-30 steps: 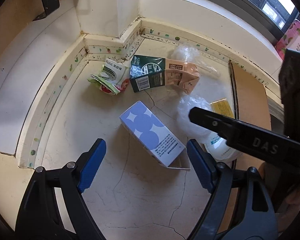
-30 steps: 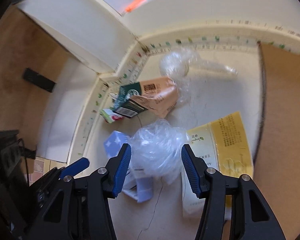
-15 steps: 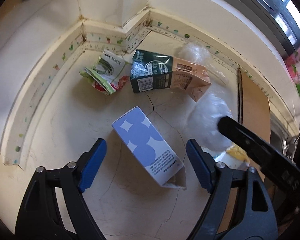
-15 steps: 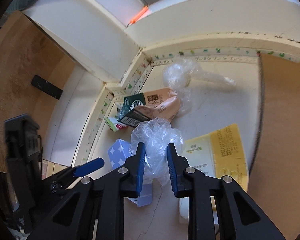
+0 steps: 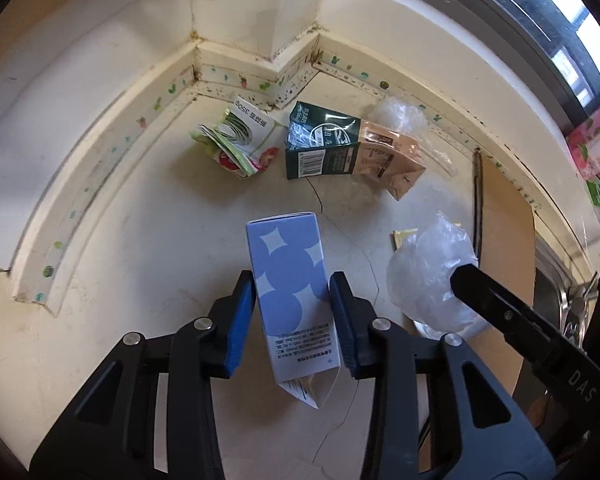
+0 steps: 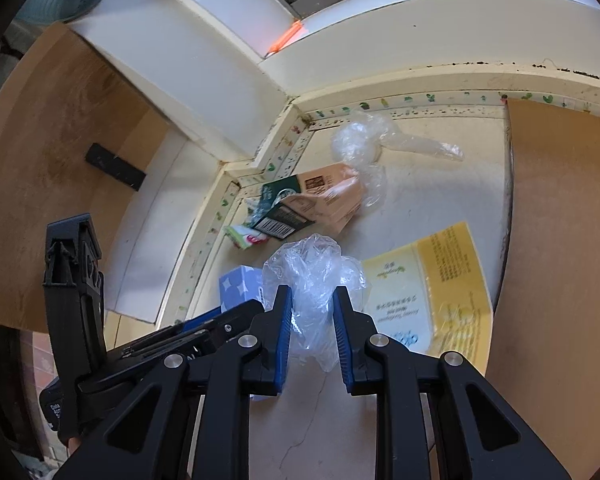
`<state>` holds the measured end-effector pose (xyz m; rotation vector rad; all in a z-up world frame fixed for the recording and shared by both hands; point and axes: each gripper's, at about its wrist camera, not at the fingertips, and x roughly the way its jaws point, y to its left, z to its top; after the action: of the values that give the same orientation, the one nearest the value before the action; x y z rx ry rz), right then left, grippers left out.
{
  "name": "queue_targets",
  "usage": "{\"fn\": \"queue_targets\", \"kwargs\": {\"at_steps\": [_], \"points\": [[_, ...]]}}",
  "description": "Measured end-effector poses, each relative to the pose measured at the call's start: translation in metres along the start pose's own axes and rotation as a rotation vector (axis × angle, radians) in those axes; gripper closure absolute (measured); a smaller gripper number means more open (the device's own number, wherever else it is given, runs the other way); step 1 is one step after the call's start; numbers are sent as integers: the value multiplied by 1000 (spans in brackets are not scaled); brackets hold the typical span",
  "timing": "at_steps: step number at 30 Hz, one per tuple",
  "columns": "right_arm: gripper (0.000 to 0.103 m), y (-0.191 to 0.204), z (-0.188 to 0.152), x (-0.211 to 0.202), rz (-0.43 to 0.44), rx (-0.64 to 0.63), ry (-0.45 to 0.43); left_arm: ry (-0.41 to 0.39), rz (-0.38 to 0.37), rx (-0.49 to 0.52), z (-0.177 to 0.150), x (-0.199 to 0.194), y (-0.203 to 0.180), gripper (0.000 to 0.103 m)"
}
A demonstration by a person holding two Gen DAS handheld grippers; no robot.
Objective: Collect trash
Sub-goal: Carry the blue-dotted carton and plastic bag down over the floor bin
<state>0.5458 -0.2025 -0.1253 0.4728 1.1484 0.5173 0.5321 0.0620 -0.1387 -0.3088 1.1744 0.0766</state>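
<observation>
The left gripper is clenched on a pale blue cardboard box with darker blue circles, both blue pads pressed against its long sides, its open flap end near the camera. The right gripper is clamped on a crumpled clear plastic bag, which bulges above the pads. On the cream bench, far toward the corner, lie a dark green and tan carton and, just left of it, a crushed white and green wrapper. A yellow flat packet lies right of the held bag.
</observation>
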Motion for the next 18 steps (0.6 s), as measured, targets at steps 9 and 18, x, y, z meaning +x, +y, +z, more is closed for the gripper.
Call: {"fn": "queue_targets", "kwargs": {"at_steps": [9, 18], "points": [[84, 40, -45, -37, 7, -40, -24, -53, 15, 101, -48, -62, -2, 69], [84, 100, -131, -92, 6, -72, -79, -109, -28, 208, -119, -144, 17, 68]]}}
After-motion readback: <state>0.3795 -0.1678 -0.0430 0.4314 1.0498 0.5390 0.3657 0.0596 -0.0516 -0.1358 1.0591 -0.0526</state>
